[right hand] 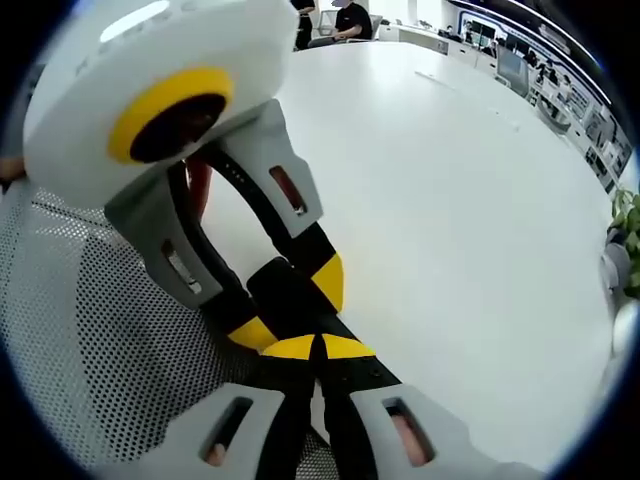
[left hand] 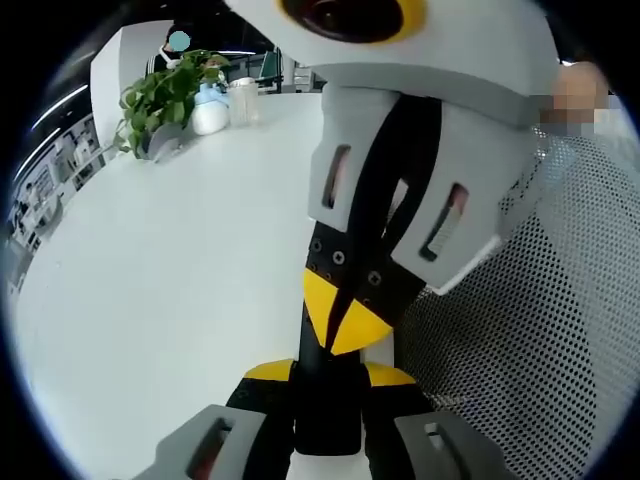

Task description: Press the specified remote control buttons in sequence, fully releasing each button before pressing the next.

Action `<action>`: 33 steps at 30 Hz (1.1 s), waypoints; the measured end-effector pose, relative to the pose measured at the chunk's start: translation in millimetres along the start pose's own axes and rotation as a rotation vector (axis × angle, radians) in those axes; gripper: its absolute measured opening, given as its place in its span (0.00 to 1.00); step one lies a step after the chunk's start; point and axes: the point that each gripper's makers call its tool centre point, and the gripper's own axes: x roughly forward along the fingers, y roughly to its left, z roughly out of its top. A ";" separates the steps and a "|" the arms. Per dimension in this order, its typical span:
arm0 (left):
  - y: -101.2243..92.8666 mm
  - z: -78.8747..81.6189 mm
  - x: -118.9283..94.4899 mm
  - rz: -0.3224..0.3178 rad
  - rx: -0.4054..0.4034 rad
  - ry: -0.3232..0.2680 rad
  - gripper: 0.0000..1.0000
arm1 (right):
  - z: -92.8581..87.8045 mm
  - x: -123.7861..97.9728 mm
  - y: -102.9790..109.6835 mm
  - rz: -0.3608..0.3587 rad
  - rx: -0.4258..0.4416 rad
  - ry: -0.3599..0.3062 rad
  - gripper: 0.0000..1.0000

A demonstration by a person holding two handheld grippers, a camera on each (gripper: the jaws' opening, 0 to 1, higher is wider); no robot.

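My left gripper [left hand: 328, 375] is shut on a black remote [left hand: 325, 420], its yellow-tipped jaws clamping the remote's sides at the bottom of the left gripper view. My right gripper [left hand: 345, 315] comes down from the upper right with its yellow tips shut together, resting on the remote's upper face. In the right gripper view the right gripper [right hand: 320, 348] points its closed tips at the remote [right hand: 283, 288], held by the left gripper [right hand: 292, 306] reaching in from the upper left. The remote's buttons are hidden by the jaws.
A broad white table [left hand: 150, 280] lies under both grippers. A potted plant [left hand: 160, 100], a white pot [left hand: 210, 115] and a clear jar [left hand: 243, 100] stand at its far end. A perforated mesh surface [left hand: 540, 330] sits close beside the grippers. A person [right hand: 350, 18] sits far off.
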 end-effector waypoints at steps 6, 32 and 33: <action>0.2 -0.1 0.2 -0.001 0.002 0.001 0.24 | 3.0 2.0 5.4 0.029 0.005 -0.015 0.00; 0.7 0.0 0.7 -0.004 0.029 0.015 0.25 | 4.4 4.3 6.2 -0.010 -0.076 -0.016 0.00; 0.8 -0.1 0.9 -0.003 0.034 0.016 0.25 | 4.4 4.1 5.7 -0.013 -0.082 -0.015 0.00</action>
